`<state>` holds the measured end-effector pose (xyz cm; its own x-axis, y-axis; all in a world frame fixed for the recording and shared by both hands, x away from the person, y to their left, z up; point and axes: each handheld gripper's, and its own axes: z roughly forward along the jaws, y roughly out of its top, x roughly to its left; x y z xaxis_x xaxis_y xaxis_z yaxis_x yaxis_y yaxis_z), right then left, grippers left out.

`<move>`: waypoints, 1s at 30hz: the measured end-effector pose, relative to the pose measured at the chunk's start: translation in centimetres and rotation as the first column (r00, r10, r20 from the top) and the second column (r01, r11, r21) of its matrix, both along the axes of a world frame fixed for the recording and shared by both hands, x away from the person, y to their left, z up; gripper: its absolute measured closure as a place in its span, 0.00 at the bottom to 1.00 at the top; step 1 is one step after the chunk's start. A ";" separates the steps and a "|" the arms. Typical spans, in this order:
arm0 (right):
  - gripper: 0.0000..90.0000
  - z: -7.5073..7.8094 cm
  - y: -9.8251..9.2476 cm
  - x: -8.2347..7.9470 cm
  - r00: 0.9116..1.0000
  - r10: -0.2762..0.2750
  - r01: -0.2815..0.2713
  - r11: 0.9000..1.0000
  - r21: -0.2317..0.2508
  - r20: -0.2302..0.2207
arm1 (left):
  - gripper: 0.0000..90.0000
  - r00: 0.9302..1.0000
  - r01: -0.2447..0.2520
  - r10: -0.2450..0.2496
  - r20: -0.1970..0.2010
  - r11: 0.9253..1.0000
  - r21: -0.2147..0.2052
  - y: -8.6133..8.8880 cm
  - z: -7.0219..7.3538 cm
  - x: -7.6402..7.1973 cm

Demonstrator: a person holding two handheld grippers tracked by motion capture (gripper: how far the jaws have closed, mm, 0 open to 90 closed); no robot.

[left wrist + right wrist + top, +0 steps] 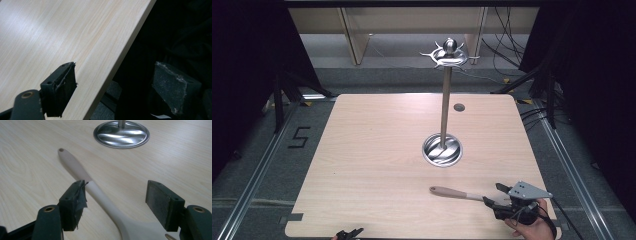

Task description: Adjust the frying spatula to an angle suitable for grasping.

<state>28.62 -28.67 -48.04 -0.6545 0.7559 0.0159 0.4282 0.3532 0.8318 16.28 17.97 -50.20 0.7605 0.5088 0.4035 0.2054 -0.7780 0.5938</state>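
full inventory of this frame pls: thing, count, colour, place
utensil: 1, pale beige with a hole at the handle end, lying flat at the table's near right, between the right gripper's open jaws
hanging stand: 1, shiny metal, round base near the table's middle, upright pole, ring of hooks on top
table: 1, light wood, centre of the high view
round plug: 1, grey, far part of the tabletop
cables: several, black, on the floor at far right
floor mark "5": 1, black, left of the table
left gripper: 1, black, at the table's near edge, open, nothing between the jaws
right gripper: 1, black with a grey plate, near right, open astride the utensil
hand: 1, holds the right gripper
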 end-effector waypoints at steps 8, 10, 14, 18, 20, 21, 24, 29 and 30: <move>0.37 0.1 0.1 0.1 1.000 0.008 -0.009 1.000 -0.011 -0.021 | 0.20 1.000 0.010 -0.010 -0.014 1.000 -0.003 0.0 -0.1 0.1; 0.37 0.2 0.3 0.0 1.000 0.007 -0.007 1.000 -0.004 -0.027 | 0.20 1.000 0.011 -0.011 -0.018 1.000 -0.002 0.0 -0.1 0.1; 0.38 0.5 0.5 0.2 0.998 0.037 -0.039 0.999 -0.033 -0.052 | 0.20 1.000 0.011 -0.011 -0.018 1.000 -0.004 0.0 -0.1 0.1; 0.38 1.1 0.8 0.8 0.996 0.081 -0.083 0.994 -0.074 -0.033 | 0.20 1.000 0.011 -0.011 -0.021 1.000 -0.004 0.0 -0.1 0.1; 0.39 1.4 1.1 1.0 0.994 0.098 -0.101 0.991 -0.085 -0.037 | 0.20 1.000 0.013 -0.013 -0.024 1.000 -0.003 0.0 -0.2 0.2; 0.39 1.5 1.4 1.0 0.995 0.091 -0.095 0.992 -0.087 -0.050 | 0.20 1.000 0.014 -0.014 -0.024 1.000 -0.002 -0.1 -0.2 0.2; 0.39 1.9 2.1 1.7 0.990 0.135 -0.139 0.982 -0.129 -0.040 | 0.20 1.000 0.009 -0.009 -0.019 1.000 0.000 -0.1 -0.3 0.2; 0.41 2.6 2.9 2.2 0.979 0.190 -0.201 0.960 -0.196 -0.071 | 0.20 1.000 0.007 -0.007 -0.015 1.000 0.001 -0.2 -0.3 0.2; 0.42 2.6 3.1 2.3 0.976 0.200 -0.213 0.956 -0.204 -0.083 | 0.20 1.000 0.007 -0.007 -0.015 1.000 0.001 -0.2 -0.3 0.2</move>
<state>30.90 -25.59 -45.44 -0.7993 0.5949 -0.0847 0.3746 0.6035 0.7039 16.45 17.80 -50.52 0.7703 0.5027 0.3923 0.2090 -0.7802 0.5895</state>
